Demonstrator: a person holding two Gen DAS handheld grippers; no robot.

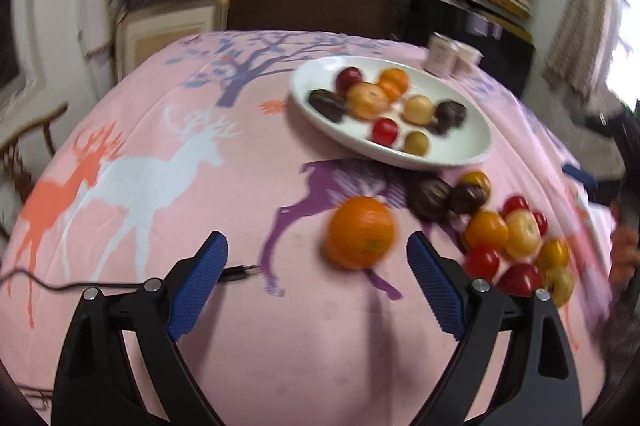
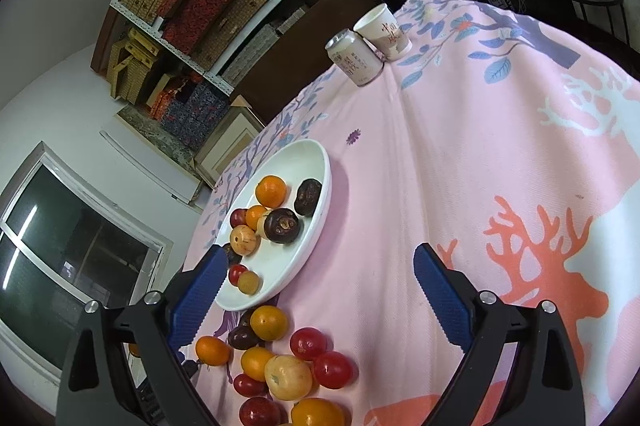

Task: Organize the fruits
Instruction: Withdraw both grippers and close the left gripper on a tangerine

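The big orange [image 1: 362, 232] sits on the desk [image 1: 240, 185] just ahead of the left hand-held gripper [image 1: 318, 282], a little right of middle. Both hand-held grippers are spread wide and empty.

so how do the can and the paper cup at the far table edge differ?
The can is a closed, silvery-topped cylinder with straight sides; the paper cup is open at the top and tapers toward its base. The can stands nearer the white plate, the paper cup on its far side. Both are pale with printed markings, upright and touching on the pink tablecloth.
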